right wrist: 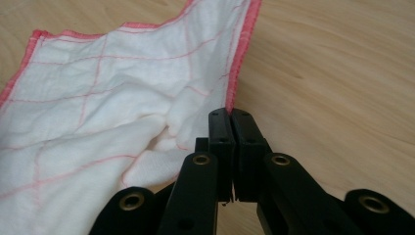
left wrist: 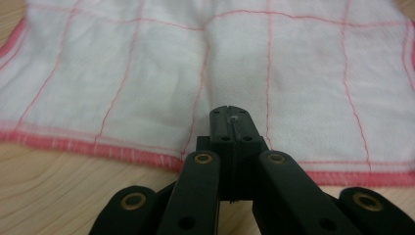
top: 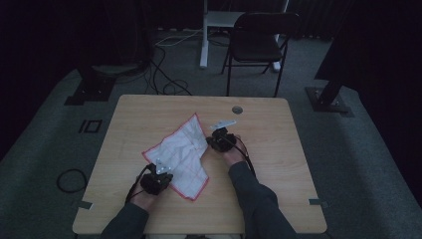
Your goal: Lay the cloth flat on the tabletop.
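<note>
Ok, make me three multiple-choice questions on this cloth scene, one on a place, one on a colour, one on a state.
1. Where does the cloth lie?
A on the table
B on the chair
C on the floor
2. What colour is its hem?
A blue
B red
C green
3. How does the right gripper stand?
A wide open
B shut on the hem
C away from the cloth

Answers: 1 A, the high view shows it spread on the wood. 2 B, a red edge borders it. 3 B, its jaws meet on the hem in the right gripper view.
</note>
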Action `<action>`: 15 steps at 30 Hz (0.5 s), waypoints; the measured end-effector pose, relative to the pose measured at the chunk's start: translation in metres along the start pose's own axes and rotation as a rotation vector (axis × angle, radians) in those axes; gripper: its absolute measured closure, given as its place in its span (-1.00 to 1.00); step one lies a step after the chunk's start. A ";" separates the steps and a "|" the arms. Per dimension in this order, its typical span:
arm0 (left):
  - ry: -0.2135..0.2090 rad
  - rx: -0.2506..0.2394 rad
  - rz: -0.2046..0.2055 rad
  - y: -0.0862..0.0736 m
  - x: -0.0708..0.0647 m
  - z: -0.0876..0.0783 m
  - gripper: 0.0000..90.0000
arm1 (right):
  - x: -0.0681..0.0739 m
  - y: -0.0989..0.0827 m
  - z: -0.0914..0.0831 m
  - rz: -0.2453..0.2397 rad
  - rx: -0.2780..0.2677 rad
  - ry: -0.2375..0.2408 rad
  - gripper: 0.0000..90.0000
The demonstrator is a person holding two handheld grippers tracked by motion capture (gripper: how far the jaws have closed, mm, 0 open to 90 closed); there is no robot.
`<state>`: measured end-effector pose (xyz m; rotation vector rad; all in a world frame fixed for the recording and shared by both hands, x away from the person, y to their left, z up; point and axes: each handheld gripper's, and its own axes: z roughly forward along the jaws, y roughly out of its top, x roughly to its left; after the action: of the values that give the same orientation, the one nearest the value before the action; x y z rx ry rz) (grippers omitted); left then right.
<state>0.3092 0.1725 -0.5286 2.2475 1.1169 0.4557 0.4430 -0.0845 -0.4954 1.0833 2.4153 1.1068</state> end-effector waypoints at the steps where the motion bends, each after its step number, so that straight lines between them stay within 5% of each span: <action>1: 0.009 0.002 -0.004 -0.001 0.002 -0.001 1.00 | -0.002 0.000 -0.002 0.006 -0.002 -0.007 0.98; 15: 0.100 0.017 -0.031 -0.010 0.030 -0.007 1.00 | -0.026 -0.002 -0.023 0.026 -0.013 -0.057 0.98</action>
<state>0.3170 0.2035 -0.5278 2.2400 1.2093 0.5533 0.4483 -0.1165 -0.4827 1.1294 2.3535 1.0829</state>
